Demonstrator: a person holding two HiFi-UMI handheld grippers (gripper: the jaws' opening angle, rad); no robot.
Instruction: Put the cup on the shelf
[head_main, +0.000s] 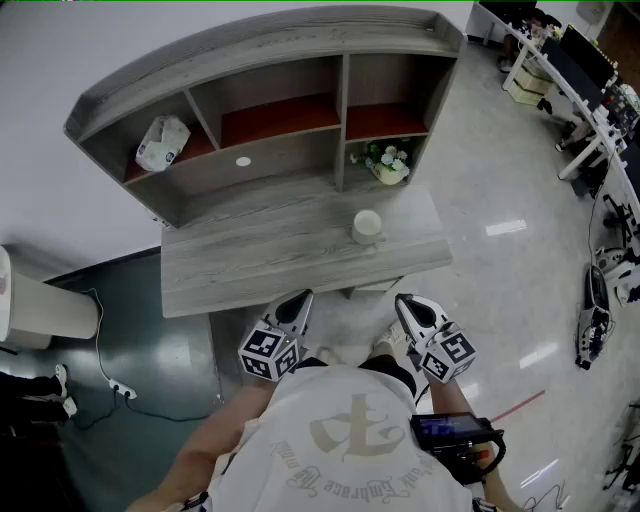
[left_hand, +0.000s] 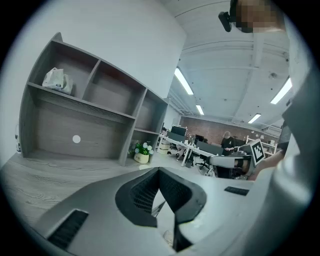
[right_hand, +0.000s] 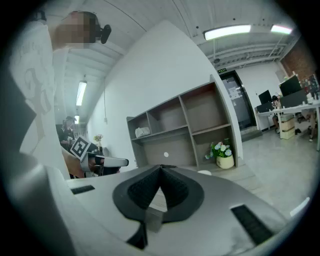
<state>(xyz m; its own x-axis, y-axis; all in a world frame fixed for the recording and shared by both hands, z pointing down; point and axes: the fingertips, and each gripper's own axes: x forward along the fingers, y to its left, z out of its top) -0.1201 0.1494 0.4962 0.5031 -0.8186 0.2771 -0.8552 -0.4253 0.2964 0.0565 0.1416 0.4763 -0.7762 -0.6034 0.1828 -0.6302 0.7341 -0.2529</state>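
Grey wood-grain desk (head_main: 250, 270) with a shelf unit (head_main: 280, 110) along its far edge fills the space ahead of both pairs of jaws. No step looks to be under way yet. The cup (head_main: 367, 225) stands on the desk top, ahead of and well apart from both sets of tips, and nearer the right gripper (head_main: 405, 302) than the left gripper (head_main: 298, 298). Just beyond the cup, in the lower right compartment, stands a flower pot (head_main: 388, 165). A white bag (head_main: 162, 143) lies in the upper left compartment.

The right gripper's jaws are closed tip to tip with nothing between them. The left gripper's jaws look the same, closed and empty.

The next move probably calls for parting the right jaws and reaching forward until the cup stands between them. Then they would close on it and lift it to a free compartment above.
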